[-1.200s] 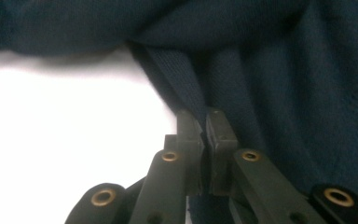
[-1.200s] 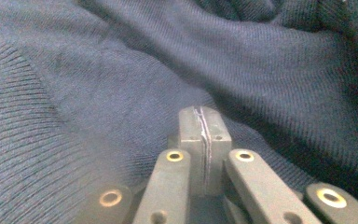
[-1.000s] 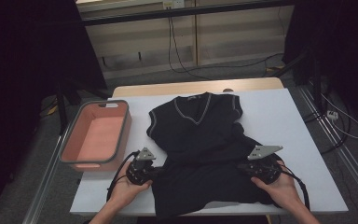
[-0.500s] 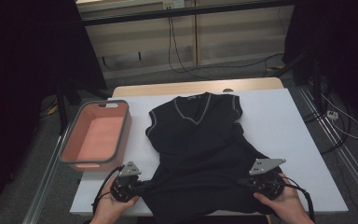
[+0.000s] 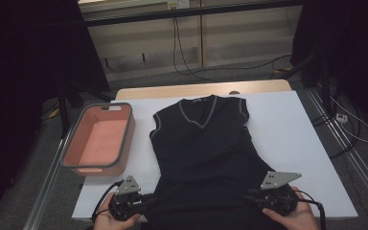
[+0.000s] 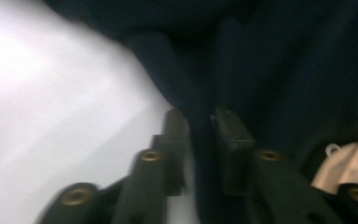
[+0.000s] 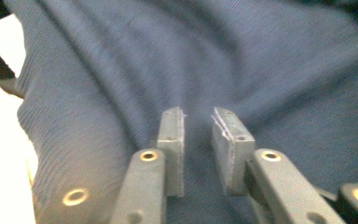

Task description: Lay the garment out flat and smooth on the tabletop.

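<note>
The dark sleeveless top (image 5: 203,148) lies flat mid-worktop (image 5: 292,129), collar toward twelve o'clock. At its hem, the left tongs (image 5: 146,200) at seven and right tongs (image 5: 250,197) at five have just been opening; fabric sits between their jaws, seemingly unpinched.

White table (image 5: 306,143), grey floor (image 5: 249,72), dark surroundings.

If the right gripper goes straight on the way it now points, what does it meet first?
Most likely the dark knit vest. The right gripper, jaws just opened a little, has its fabric directly ahead and between its fingertips, apparently not pinched. In the high view it points inward along the hem, toward the left gripper.
</note>
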{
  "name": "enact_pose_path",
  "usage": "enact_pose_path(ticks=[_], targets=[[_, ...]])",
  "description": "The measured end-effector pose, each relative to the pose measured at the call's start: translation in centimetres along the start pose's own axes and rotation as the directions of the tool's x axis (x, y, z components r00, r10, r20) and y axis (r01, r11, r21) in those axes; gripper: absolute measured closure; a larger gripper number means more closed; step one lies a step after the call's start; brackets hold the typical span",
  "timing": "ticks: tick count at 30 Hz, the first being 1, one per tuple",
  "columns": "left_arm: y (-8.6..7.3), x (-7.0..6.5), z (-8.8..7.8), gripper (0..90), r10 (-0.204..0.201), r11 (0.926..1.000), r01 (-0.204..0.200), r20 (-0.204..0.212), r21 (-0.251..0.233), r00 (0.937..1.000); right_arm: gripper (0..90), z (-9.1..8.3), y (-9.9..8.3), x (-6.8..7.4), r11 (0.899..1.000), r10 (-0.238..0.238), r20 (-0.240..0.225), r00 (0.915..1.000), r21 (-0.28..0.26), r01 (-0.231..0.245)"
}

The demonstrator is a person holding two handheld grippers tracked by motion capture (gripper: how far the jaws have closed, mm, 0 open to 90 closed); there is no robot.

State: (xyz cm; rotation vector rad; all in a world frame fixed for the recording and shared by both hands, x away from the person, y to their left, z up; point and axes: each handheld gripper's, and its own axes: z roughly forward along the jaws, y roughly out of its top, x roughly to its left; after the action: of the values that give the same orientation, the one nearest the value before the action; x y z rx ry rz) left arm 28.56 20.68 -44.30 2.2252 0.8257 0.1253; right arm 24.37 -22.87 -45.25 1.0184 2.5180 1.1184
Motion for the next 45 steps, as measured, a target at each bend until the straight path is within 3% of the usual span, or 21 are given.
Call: enact_pose_path(ticks=[3, 6, 12, 14, 15, 16, 17, 20, 23, 27, 29, 31, 32, 34, 37, 41, 45], targets=[[0.8, 1.1, 0.1, 70.3, -0.032, 0.9985, 0.032, -0.001, -0.043, 0.9995, 64.5, -0.3, 0.5, -0.8, 1.0, 0.013, 0.055, 0.9984, -0.016, -0.012], [1.7, 2.0, 0.6, 69.7, -0.037, 0.9976, 0.035, -0.023, -0.06, 0.9991, 62.8, -0.8, 1.0, -1.9, 0.999, 0.008, 0.118, 0.9929, -0.04, -0.003], [3.7, 3.2, 3.7, 67.5, -0.036, 0.9992, 0.035, -0.062, -0.019, 0.9974, 62.5, -1.7, 3.0, -4.0, 0.995, 0.035, 0.202, 0.9787, -0.102, -0.014], [4.2, 3.3, 4.7, 61.8, 0.014, 0.9998, -0.015, -0.07, -0.012, 0.9974, 60.5, -1.7, 3.9, -4.7, 0.994, 0.037, 0.242, 0.9695, -0.108, -0.011], [4.4, 3.4, 5.0, 61.3, 0.019, 0.9998, -0.019, -0.066, -0.006, 0.9976, 59.1, -1.5, 4.3, -5.2, 0.994, 0.043, 0.257, 0.9654, -0.108, -0.016], [4.5, 3.6, 5.3, 59.9, -0.007, 0.9998, 0.006, -0.058, -0.017, 0.9983, 58.4, -1.3, 4.7, -5.6, 0.995, 0.045, 0.267, 0.9627, -0.103, -0.018], [4.8, 3.8, 5.5, 58.1, -0.005, 0.9999, 0.004, -0.052, -0.013, 0.9986, 57.4, -0.9, 5.1, -6.2, 0.995, 0.048, 0.269, 0.962, -0.093, -0.024], [5.5, 3.8, 5.8, 56.2, 0.006, 0.9996, -0.008, -0.068, -0.027, 0.9977, 52.9, 0.6, 5.6, -7.5, 0.997, 0.063, 0.318, 0.9461, -0.067, -0.044], [6.1, 3.9, 6.3, 53.6, 0.011, 0.999, -0.014, -0.085, -0.043, 0.9963, 51.6, 1.3, 5.5, -8.3, 0.994, 0.089, 0.349, 0.9328, -0.094, -0.06], [7.0, 4.4, 6.8, 53.5, 0.001, 0.9977, -0.007, -0.083, -0.068, 0.9966, 49.9, 1.2, 5.2, -8.7, 0.992, 0.105, 0.335, 0.9364, -0.103, -0.074], [7.0, 4.5, 7.0, 53.6, -0.012, 0.997, 0.007, -0.076, -0.077, 0.997, 51.7, 1.3, 4.9, -8.9, 0.993, 0.104, 0.316, 0.943, -0.094, -0.078], [6.8, 4.4, 6.9, 54.1, -0.016, 0.9969, 0.009, -0.085, -0.078, 0.9963, 78.1, 1.6, 4.5, -9.1, 0.991, 0.118, 0.302, 0.9458, -0.101, -0.092], [6.6, 4.3, 6.7, 54.6, -0.018, 0.997, 0.012, -0.086, -0.077, 0.9961, 80.2, 1.6, 4.3, -9.3, 0.99, 0.12, 0.287, 0.9503, -0.108, -0.092], [6.2, 4.1, 6.4, 55.9, -0.005, 0.9972, -0.002, -0.096, -0.074, 0.9953, 82.9, 1.4, 4.0, -9.6, 0.987, 0.14, 0.293, 0.9457, -0.118, -0.11], [5.5, 3.9, 6.3, 58.2, 0.005, 0.998, -0.012, -0.107, -0.063, 0.9942, 84.1, 0.6, 3.3, -10.2, 0.981, 0.173, 0.315, 0.9332, -0.144, -0.133], [5.0, 4.0, 6.1, 58.7, -0.025, 0.9979, 0.019, -0.091, -0.062, 0.9956, 84.7, -0.6, 1.9, -11.4, 0.972, 0.22, 0.358, 0.9077, -0.157, -0.173], [4.8, 3.9, 5.9, 59.0, -0.021, 0.9984, 0.016, -0.094, -0.054, 0.9953, 84.8, -1.7, 0.6, -12.6, 0.964, 0.26, 0.384, 0.8861, -0.165, -0.211]])
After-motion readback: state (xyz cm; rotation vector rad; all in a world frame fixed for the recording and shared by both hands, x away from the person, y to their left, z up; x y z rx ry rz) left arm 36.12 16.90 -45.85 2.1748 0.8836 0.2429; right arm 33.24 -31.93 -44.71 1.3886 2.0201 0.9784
